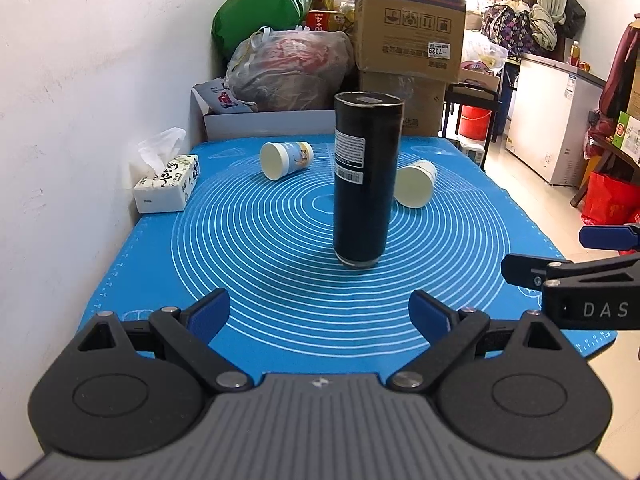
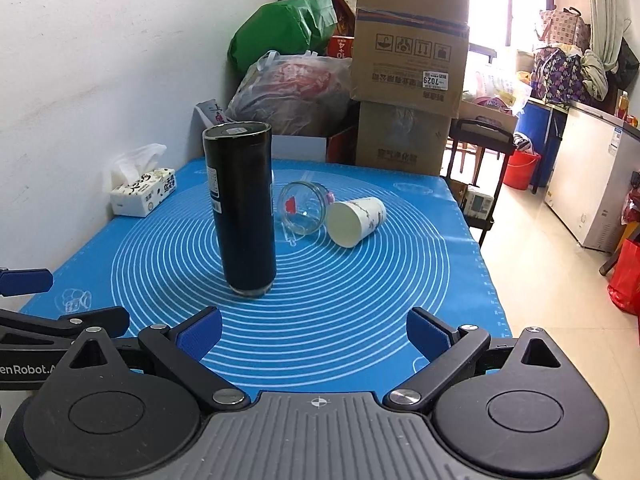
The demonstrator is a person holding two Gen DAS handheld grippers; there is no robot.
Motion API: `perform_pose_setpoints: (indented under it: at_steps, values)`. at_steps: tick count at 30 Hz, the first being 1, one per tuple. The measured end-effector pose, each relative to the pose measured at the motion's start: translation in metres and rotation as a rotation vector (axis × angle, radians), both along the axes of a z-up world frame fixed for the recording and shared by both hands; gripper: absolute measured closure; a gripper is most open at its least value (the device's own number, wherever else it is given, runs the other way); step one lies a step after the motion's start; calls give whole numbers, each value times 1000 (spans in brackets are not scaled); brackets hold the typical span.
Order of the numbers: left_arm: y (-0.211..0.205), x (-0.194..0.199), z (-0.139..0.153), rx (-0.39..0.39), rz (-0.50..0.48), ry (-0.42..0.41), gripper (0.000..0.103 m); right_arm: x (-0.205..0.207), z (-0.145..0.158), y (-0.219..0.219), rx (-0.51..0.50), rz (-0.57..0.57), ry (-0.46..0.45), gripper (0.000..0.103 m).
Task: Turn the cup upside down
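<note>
A tall black tumbler (image 1: 365,184) (image 2: 242,210) stands on the blue mat (image 1: 280,264) (image 2: 360,280), seemingly bottom end up. A paper cup (image 1: 285,159) lies on its side at the far left. A second paper cup (image 1: 416,184) (image 2: 356,216) lies on its side right of the tumbler. A clear glass jar (image 2: 303,208) lies on its side between tumbler and cup. My left gripper (image 1: 320,314) is open and empty, short of the tumbler. My right gripper (image 2: 314,330) is open and empty near the mat's front edge; it also shows in the left wrist view (image 1: 560,256).
A tissue pack (image 1: 168,184) (image 2: 142,194) sits by the white wall on the left. Cardboard boxes (image 1: 412,28) (image 2: 412,60) and stuffed bags (image 1: 288,68) stand behind the table. The table's right edge drops to the floor, with a white freezer (image 1: 556,120) beyond.
</note>
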State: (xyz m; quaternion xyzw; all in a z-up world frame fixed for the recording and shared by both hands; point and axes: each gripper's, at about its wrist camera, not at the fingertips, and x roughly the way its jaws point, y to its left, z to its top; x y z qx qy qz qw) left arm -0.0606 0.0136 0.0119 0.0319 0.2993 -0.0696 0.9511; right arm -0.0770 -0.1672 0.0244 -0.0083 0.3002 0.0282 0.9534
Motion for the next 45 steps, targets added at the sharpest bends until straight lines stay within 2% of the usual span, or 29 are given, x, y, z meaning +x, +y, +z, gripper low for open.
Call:
perform_pose_setpoints:
  at_steps: [19,45]
  values:
    - [-9,-15,-2,-11,-20,3,8,-22,-3,-10,3,-15,15,3]
    - [-12,-15,-4,-2,-25,13,8,-25,-4,-13,17,-9,22,3]
